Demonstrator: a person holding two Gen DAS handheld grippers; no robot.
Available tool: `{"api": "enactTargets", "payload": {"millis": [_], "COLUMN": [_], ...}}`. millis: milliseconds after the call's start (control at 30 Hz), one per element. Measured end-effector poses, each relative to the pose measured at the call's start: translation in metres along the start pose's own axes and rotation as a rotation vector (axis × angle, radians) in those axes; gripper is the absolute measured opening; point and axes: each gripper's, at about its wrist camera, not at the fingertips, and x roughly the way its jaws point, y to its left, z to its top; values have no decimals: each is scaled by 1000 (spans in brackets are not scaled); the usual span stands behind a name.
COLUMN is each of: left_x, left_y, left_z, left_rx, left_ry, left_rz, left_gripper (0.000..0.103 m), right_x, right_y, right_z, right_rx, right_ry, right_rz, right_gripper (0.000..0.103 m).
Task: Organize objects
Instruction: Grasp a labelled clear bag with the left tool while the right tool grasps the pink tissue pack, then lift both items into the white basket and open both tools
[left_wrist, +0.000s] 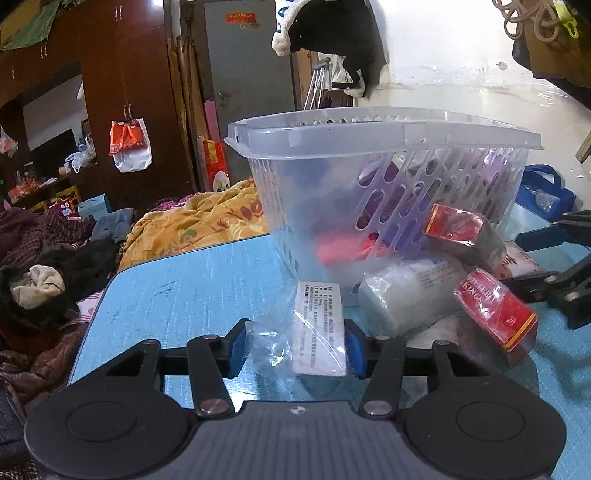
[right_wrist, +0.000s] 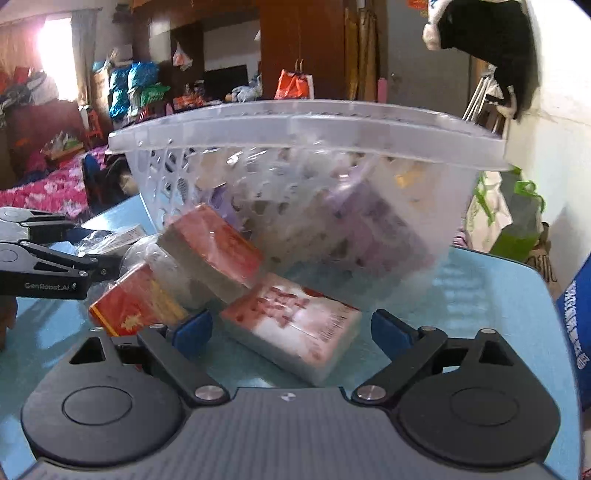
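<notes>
The left tool (left_wrist: 295, 350) clamps a crinkly clear bag (left_wrist: 310, 332), its label running toward 12 o'clock. The right tool (right_wrist: 291, 328) gapes around a glossy white-red pack (right_wrist: 295, 321) angled toward 10 o'clock, below the perforated basket (right_wrist: 303, 129) on the blue surface (right_wrist: 498, 295).

Between the blue pads (left_wrist: 355, 349) of the black left gripper (left_wrist: 295, 350) sits a clear plastic bag (left_wrist: 295, 339) holding a white slip printed with black text. Ahead of those jaws stands a translucent, frosted-white basket (left_wrist: 369, 133) with slotted walls, purple and red shapes showing through it. To the right of the jaws lie two red boxes, one (left_wrist: 495, 314) edged in yellow with white lettering, the other (left_wrist: 458, 229) glossy red over grey. The table (left_wrist: 177, 295) is light blue with a fine woven texture. Between the blue pads of the black right gripper (right_wrist: 291, 328) lies a white pack (right_wrist: 295, 325) with red characters and grey sides.
</notes>
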Motion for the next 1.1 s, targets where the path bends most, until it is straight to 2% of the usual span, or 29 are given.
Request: {"api": "enactTargets", "payload": {"millis": [33,67,167,200,300,433,667,767,900,1000,1100], "left_x": [0,0,-3,-6,-16,-32,-78,-94,-88,-59,-29], "left_y": [0,0,1,1,0,3,3,-3,-14,-24,-33], "left_z": [0,0,0,0,-3,-6,5,27,82,121,139], "left_rx": [-1,-2,-5,-5,5,-28,-88,-94,-97,-107,-101], "left_ry": [1,1,-18,-38,-94,-153,-298,-356,-376,-323,-258], "left_rz": [0,0,5,15,46,17,-33,-53,-75,-56,-38], "left_gripper": [56,57,56,52,43,42,42,42,42,42,43], "right_x": [4,6,-3,-9,-30,-60,-106,-118,-111,-81,-53], "right_y": [1,1,-3,-5,-13,-29,-31,-25,-19,-27,-30], "right_z": [0,1,-5,-8,-20,-28,-2,26,72,100,109], "right_rx": [-13,-15,-2,2,-3,40,76,63,8,0,-26], "right_ry": [18,32,21,8,-34,-97,-253,-346,-466,-412,-349], "right_rz": [-16,-30,-22,-31,-67,-74,-36,-43,-91,-123,-168], "right_gripper": [95,87,86,86,86,86,86,86,87,87,87]}}
